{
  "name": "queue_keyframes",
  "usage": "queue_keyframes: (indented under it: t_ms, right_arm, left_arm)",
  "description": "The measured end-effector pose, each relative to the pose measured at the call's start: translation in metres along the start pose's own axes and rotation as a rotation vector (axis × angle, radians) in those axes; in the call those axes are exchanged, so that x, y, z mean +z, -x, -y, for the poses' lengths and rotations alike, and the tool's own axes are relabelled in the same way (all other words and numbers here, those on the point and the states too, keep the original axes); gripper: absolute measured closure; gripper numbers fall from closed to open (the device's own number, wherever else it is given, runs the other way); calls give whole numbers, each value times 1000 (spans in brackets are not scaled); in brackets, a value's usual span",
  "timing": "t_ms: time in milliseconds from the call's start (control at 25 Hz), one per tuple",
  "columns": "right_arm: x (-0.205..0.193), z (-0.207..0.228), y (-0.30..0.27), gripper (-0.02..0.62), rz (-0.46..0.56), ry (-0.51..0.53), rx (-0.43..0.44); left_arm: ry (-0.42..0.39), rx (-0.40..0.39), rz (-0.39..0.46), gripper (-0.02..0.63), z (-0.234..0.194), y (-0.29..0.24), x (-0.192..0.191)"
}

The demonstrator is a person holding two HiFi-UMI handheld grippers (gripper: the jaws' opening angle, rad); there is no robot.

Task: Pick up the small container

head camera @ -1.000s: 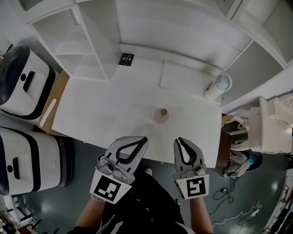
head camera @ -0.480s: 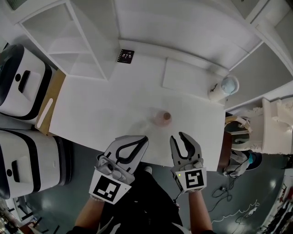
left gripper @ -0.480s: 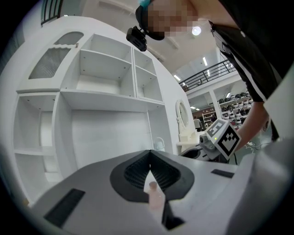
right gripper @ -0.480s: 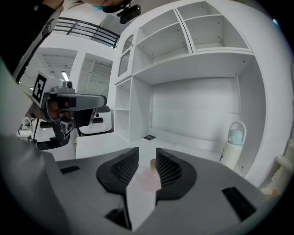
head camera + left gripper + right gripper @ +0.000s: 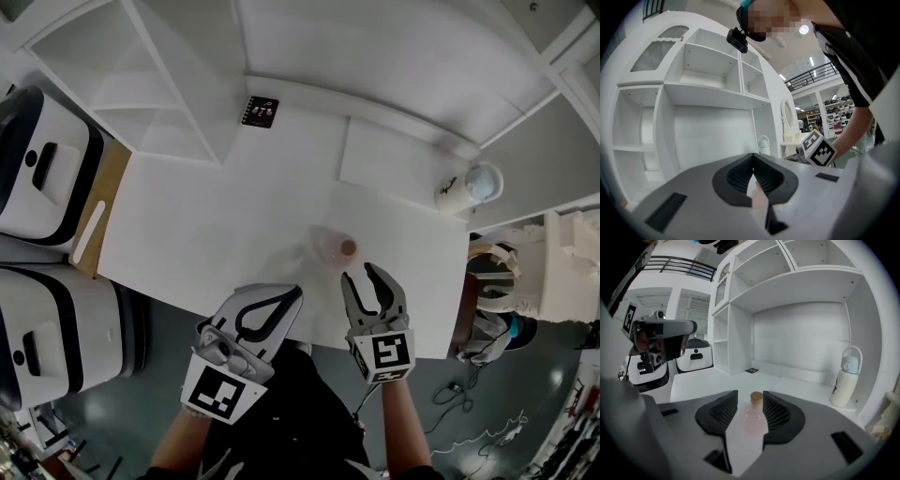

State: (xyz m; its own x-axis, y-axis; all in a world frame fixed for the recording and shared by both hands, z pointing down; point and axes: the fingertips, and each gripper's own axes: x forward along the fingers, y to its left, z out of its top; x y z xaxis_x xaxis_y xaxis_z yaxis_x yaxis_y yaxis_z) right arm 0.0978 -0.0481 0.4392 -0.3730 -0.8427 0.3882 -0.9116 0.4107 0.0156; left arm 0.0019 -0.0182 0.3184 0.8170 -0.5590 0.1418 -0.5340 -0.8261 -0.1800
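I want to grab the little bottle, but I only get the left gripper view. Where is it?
Observer: The small container, pink with a brown cap, stands on the white table, straight ahead of the right gripper.
Operator: Is that one ready?
Observer: Its jaws have just been opening; the container shows through their gap, untouched.
Operator: Anything else up there?
Observer: A black card lies at the table's back edge.
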Motion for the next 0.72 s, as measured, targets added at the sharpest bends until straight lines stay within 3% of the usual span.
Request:
queue_keyframes:
  t_ms: [720]
  right_arm:
    - [-30,15,-59,439,-79,-18,-29]
  left_arm:
    - [26,13,-55,604,-22,-1,-23]
